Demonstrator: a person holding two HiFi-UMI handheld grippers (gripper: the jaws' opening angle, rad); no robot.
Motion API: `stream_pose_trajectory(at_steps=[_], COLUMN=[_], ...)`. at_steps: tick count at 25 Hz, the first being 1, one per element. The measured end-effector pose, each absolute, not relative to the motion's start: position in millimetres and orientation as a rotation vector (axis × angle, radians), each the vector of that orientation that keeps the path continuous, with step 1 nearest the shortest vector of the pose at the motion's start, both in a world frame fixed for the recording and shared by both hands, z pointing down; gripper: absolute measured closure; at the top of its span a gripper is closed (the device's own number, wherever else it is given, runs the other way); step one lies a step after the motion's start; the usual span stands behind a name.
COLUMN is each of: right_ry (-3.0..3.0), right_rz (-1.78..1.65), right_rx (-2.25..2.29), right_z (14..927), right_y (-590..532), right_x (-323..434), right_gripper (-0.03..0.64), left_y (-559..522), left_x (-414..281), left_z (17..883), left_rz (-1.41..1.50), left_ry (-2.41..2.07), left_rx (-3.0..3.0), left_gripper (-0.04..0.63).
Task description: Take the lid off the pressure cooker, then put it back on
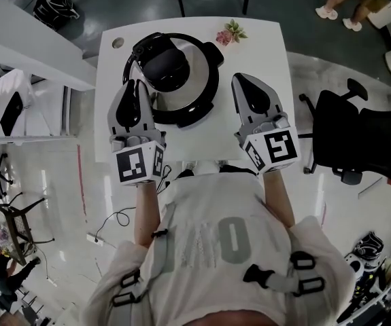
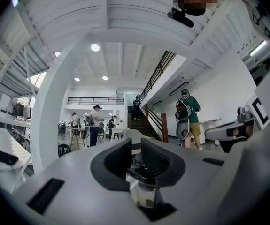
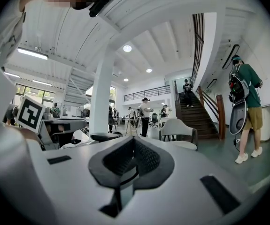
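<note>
The pressure cooker point(image 1: 194, 95) stands on the white table point(image 1: 263, 53), with its silver lid on and the black lid handle point(image 1: 166, 70) on top. My left gripper point(image 1: 135, 84) hovers at the cooker's left side, close to the rim. Its jaws are shut with nothing between them point(image 2: 135, 145). My right gripper point(image 1: 239, 79) sits to the right of the cooker, a short gap away. Its pads meet and hold nothing point(image 3: 132, 142). Both grippers point level, so their own views show the room rather than the cooker's body.
A small pink flower decoration point(image 1: 230, 32) lies at the table's back right. A black office chair point(image 1: 358, 138) stands to the right and a white counter point(image 1: 25, 39) to the left. People stand in the hall beyond, one with a backpack point(image 3: 243, 100). A white chair point(image 3: 179, 130) faces the table.
</note>
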State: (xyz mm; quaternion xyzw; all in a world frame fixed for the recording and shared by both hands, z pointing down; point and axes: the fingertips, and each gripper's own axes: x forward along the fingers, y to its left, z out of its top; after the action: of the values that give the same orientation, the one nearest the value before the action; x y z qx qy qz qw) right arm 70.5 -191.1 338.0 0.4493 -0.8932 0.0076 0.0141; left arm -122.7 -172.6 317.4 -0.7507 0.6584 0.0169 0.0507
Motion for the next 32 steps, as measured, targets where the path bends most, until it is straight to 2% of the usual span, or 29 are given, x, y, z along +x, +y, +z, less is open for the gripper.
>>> stream_pose_trajectory(at_steps=[1,3,4,5,7,14,23,32], right_ry=[-2.783,-2.786,-2.787,-2.787,-2.788,-2.801,-2.804,-2.806], right_rz=[0.031,0.042,0.045,0.048,0.054,0.058,0.057,0.075], right_rx=[1.396,1.387,1.382,1.376,1.367,1.342,1.259,1.254], right_z=[339.0,340.9,341.9,342.9,344.6,343.2,348.4,350.5], right_y=[-190.7,-189.9,-189.2,-188.3,-186.6,-184.3,-175.9,-173.4], right_x=[69.0,66.1,64.8,63.5,61.1,54.7,53.4,57.5], right_gripper=[0.612,0.612,0.612,0.612,0.612,0.612,0.612,0.612], left_y=[-174.7,-178.0,-179.1,-179.8,-179.9,-179.4,-218.8,-218.1], left_x=[-121.5,-121.2,-121.4,-121.6,-121.2,-119.2,-64.7,-46.8], left_z=[321.2,324.8,325.4,326.1,327.6,319.4,256.7,274.5], left_rz=[0.032,0.053,0.079,0.100,0.110,0.118,-0.589,-0.796], left_ry=[1.992,1.983,1.984,1.984,1.977,1.927,1.105,0.842], left_rx=[-2.313,-2.354,-2.370,-2.383,-2.403,-2.466,-2.609,-2.636], left_gripper=[0.508,0.296,0.228,0.184,0.142,0.124,0.124,0.124])
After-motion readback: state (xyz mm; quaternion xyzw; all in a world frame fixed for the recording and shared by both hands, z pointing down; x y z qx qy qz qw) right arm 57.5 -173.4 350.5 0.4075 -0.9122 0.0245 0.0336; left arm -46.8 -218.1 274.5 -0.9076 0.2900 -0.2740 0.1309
